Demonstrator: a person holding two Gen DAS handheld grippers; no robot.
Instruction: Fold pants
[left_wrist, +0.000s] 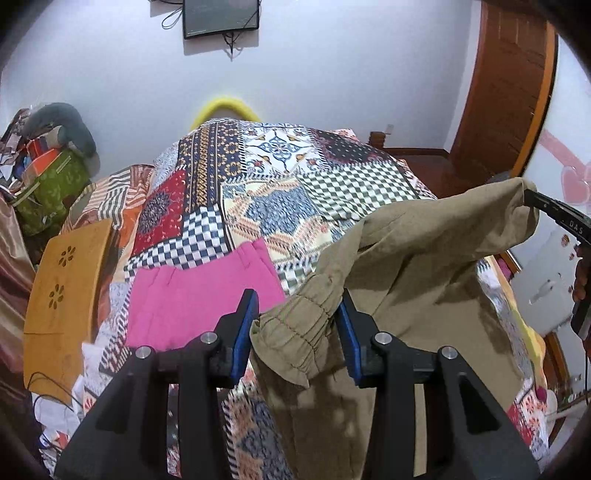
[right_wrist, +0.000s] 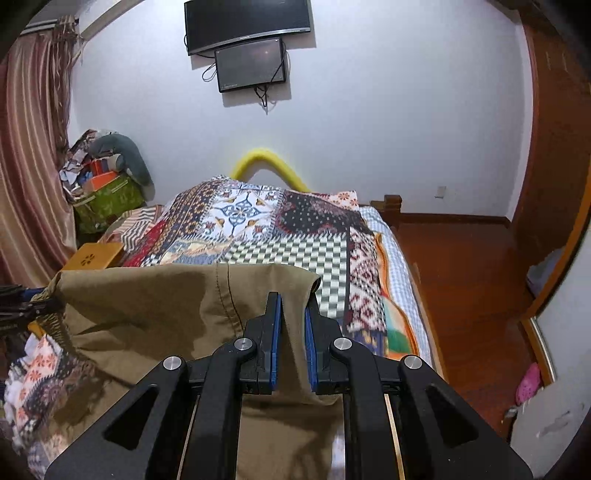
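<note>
We saw the khaki pants held up above the bed, stretched between the two tongs. The left tongs had the gathered elastic waistband lying between their blue pads, but the pads stood apart on either side of the bunched cloth, so we could not tell whether they pinched it or merely flanked it. The right tongs were clenched on the other corner of the pants, a narrow strip of khaki pressed between their two blue pads. In the left wrist view that same corner rose high at the right, where the black tip of the right tongs met the cloth. The fabric sagged from both held points and hung down toward the bed, covering its near part.

Beside the khaki cloth, to its left in the left wrist view, a pink garment lay flat on the patchwork bedspread. Further left an orange wooden board with flower cut-outs leaned beside the bed. Beyond it a green bag sat in a heap of clutter in the corner. A yellow curved thing showed behind the far end of the bed against the white wall, and two dark screens hung above on that wall. A wooden door stood at the right.
</note>
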